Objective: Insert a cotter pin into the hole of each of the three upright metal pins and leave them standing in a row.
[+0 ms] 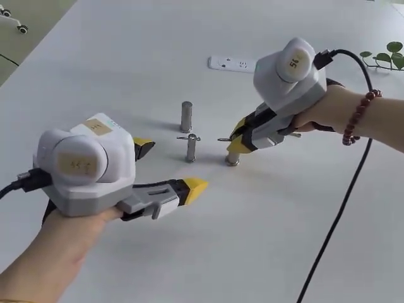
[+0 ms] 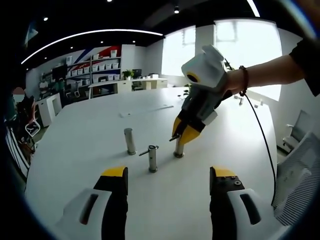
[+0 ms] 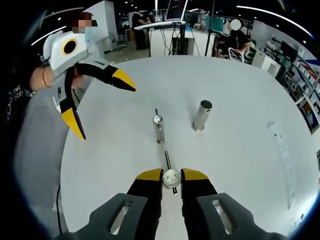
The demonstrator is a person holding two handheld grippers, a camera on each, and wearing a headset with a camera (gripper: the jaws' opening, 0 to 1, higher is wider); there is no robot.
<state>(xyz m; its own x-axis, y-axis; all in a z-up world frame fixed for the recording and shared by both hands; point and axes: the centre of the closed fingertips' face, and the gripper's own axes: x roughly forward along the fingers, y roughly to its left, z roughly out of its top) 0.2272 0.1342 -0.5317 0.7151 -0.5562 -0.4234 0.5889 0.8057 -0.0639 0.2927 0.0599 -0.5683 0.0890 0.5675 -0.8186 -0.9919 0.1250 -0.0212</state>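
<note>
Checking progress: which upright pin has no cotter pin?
The farthest pin: bare. The middle pin has one through it, and the third pin, at the right tool, shows one.

The left gripper and right gripper have pale grey shells with tan labels, and dark fingers tipped in yellow; a black cable runs from the right one. Each metal pin and the cotter pin are bare silver-grey on the white bench, whose power strip is white too. A bracelet of dark red beads circles one wrist, and the plant leaves are green
</note>
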